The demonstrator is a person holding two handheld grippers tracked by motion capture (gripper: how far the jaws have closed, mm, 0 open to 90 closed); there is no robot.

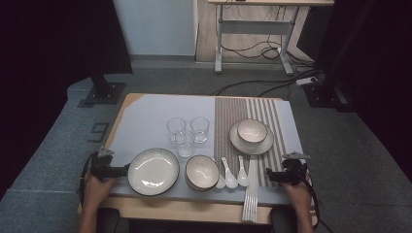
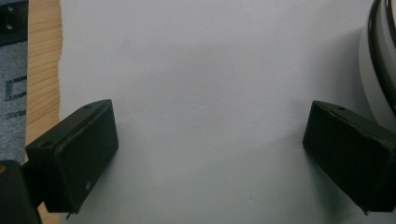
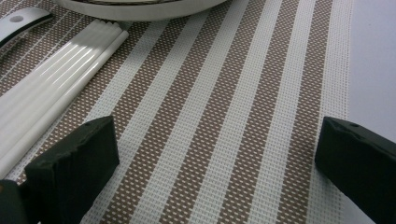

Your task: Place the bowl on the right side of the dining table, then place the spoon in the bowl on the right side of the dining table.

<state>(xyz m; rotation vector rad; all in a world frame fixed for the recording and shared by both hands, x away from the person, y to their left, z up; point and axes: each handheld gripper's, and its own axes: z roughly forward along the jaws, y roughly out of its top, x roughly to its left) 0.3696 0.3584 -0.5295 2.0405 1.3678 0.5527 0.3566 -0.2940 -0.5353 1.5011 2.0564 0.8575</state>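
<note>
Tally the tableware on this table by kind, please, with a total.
Glasses: 3
Bowls: 2
Plates: 2
Spoons: 3
Bundle of white chopsticks: 1, sticks too close to count
Total: 11

No text, label, brand or number can be read anywhere. The plates, bowls, glasses, spoons and chopsticks on the table are plain, and the striped mat (image 1: 252, 109) carries only its woven pattern. A pale square mark on the floor (image 1: 100, 129) left of the table is no legible sign.
</note>
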